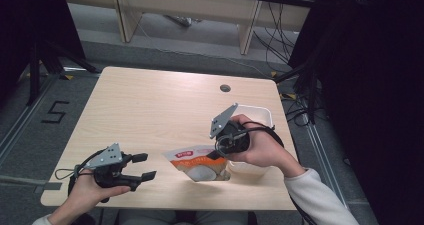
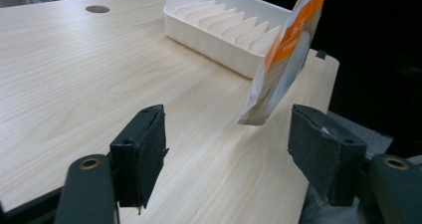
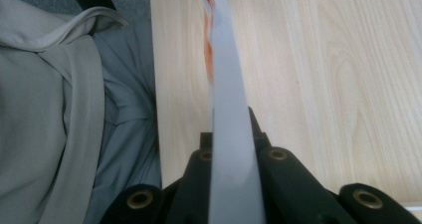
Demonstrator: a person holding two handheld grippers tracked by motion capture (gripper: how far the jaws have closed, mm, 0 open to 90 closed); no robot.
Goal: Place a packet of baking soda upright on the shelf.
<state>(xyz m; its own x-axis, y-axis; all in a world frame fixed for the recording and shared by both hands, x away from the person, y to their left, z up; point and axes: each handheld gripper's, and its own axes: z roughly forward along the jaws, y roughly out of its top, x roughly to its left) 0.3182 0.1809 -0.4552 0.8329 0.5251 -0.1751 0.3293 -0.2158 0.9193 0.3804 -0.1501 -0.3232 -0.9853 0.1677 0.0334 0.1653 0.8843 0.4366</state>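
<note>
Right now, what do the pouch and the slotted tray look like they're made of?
Pouch: thin flexible film, likely plastic laminate, glossy printed face; it hangs flat and bends in the right gripper.
Tray: rigid moulded plastic by its look, off-white, smooth with a slight sheen, ribs formed in one piece.

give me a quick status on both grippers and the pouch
Right hand-held gripper shut on the orange-and-white pouch, held off the table. Left hand-held gripper open, idle, low over the table. White slotted tray beyond; nothing in the way.

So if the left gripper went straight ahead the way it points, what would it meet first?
Probably the pouch hanging from the right gripper, just ahead of the open left gripper; the white tray lies beyond. Depth is unclear.
</note>
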